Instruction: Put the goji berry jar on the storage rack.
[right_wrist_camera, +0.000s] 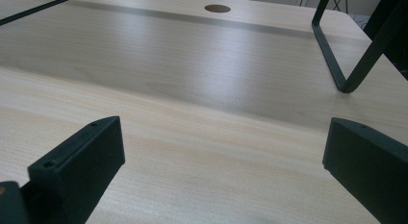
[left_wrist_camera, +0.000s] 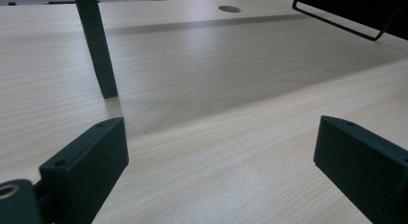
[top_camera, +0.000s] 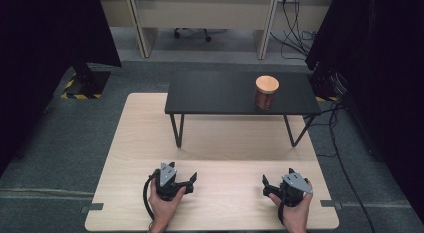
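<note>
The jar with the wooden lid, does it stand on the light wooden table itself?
No, the jar stands on the black raised shelf.

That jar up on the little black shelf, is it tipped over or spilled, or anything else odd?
Nothing stands out. The jar stands upright, lid on, on the black shelf; both grippers, left and right, rest open over the table.

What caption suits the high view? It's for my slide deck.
Both open claws, left claw and right claw, rest on the wooden table; lidded jar on black shelf.
</note>
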### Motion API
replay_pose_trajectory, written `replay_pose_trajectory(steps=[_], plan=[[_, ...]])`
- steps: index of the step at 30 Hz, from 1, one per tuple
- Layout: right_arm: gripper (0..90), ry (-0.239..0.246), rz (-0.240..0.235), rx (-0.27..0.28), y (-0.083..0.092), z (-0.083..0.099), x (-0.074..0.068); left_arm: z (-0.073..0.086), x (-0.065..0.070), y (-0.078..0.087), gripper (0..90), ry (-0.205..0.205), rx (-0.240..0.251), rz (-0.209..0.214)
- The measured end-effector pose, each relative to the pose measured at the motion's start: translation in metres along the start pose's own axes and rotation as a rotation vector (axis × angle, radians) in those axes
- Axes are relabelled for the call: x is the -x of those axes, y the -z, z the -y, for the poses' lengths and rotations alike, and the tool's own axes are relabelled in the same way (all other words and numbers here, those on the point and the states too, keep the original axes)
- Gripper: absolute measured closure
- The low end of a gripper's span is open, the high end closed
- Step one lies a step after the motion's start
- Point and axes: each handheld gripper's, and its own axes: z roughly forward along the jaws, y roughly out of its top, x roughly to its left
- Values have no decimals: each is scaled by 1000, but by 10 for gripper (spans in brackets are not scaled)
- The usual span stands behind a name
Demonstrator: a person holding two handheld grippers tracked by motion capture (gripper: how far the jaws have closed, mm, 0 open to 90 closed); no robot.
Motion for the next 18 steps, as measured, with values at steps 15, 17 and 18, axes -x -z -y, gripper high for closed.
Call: replay_pose_trajectory(steps=[15, 17, 18], plan=[[11, -28, -13, 13, 1, 4, 4, 0, 0, 0, 42, -3, -2, 1], [11, -27, -12, 13, 1, 4, 4, 0, 0, 0, 42, -4, -2, 2], [11, -25, -12, 13, 0, 4, 4, 0, 0, 0, 42, -4, -2, 2]])
